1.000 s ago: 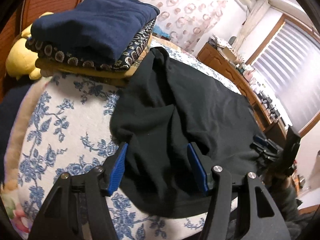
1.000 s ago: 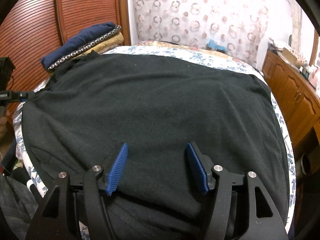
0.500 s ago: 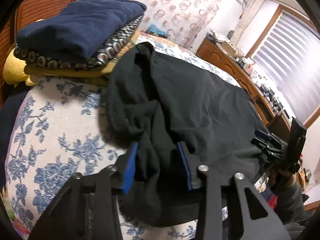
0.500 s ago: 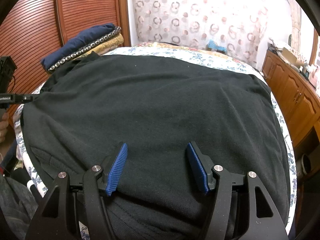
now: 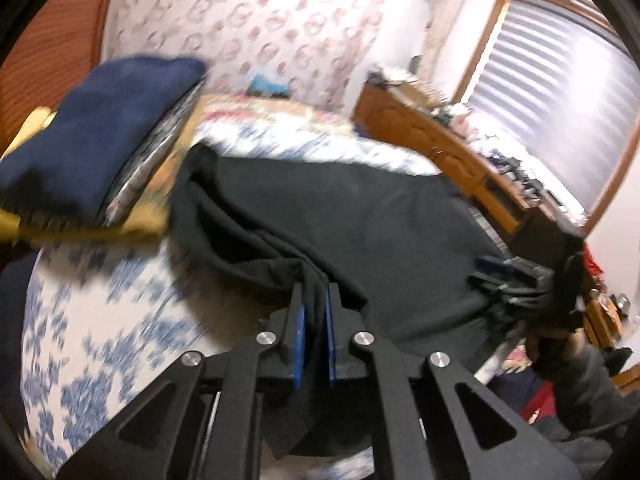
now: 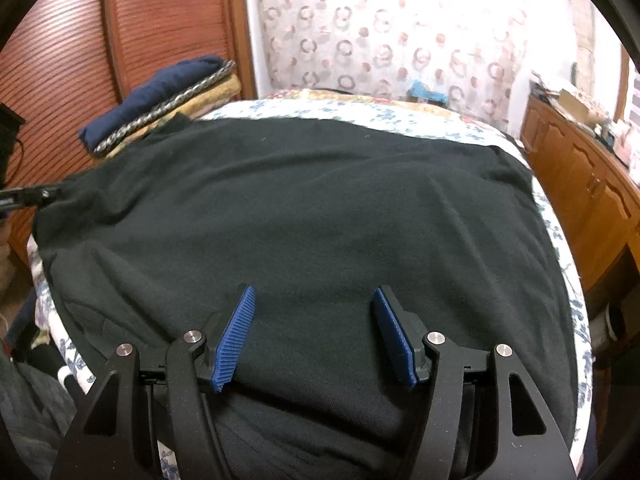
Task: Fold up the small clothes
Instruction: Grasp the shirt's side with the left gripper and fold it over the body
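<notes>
Large black knit garment, spread on floral bedspread. Left gripper fingers clamped on its bunched edge; right gripper fingers apart above it. Risk: one-sided pull skews fold.

folded stack beside black garment

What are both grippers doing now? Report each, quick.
Left gripper: closed, pinching a bunched fold of the black knit garment.
Right gripper: open over the garment, holding nothing.
</notes>
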Action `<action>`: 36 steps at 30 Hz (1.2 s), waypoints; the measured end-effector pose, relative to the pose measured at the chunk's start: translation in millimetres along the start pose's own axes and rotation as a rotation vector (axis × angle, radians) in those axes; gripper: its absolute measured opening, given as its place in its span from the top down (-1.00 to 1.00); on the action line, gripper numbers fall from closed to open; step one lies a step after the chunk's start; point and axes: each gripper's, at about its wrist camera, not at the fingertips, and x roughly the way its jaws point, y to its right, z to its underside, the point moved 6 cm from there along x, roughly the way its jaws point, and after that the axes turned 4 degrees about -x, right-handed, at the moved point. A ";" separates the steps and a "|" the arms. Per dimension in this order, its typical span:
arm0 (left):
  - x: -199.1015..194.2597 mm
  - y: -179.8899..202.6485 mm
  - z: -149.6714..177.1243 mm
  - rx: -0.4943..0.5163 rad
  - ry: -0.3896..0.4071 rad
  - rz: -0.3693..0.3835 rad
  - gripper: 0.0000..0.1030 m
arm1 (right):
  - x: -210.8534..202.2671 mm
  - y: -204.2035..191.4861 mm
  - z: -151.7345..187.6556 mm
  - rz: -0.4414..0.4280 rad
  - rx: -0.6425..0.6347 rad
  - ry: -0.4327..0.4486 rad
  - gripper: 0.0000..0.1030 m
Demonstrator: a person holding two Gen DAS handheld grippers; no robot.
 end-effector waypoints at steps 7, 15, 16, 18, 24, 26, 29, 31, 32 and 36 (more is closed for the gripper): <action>14.8 81.4 -42.7 0.121 0.000 0.154 0.92 | -38.9 35.6 4.0 0.033 0.078 0.060 -0.23; 49.1 184.6 -70.4 0.296 -0.041 0.268 0.92 | -88.1 80.3 23.0 0.110 0.151 0.116 -0.22; 52.3 194.6 -70.9 0.311 -0.047 0.275 0.92 | -92.7 84.2 25.6 0.118 0.157 0.120 -0.22; 59.2 215.8 -71.4 0.342 -0.063 0.292 0.92 | -99.9 89.9 30.6 0.133 0.165 0.123 -0.22; 86.1 276.5 -67.7 0.423 -0.125 0.331 0.92 | -118.5 104.6 44.3 0.170 0.187 0.137 -0.22; 96.6 288.5 -65.3 0.450 -0.157 0.318 0.90 | -123.0 110.3 48.0 0.171 0.199 0.142 -0.22; 106.5 295.3 -60.0 0.475 -0.181 0.298 0.78 | -127.1 116.0 54.9 0.174 0.216 0.139 -0.22; 105.1 294.3 -56.9 0.481 -0.187 0.315 0.59 | -127.9 116.4 58.3 0.176 0.218 0.134 -0.22; 103.4 292.4 -56.3 0.484 -0.185 0.311 0.38 | -128.1 116.6 59.1 0.176 0.218 0.133 -0.22; 95.1 278.1 -57.0 0.494 -0.167 0.282 0.14 | -128.6 117.0 59.7 0.176 0.219 0.134 -0.22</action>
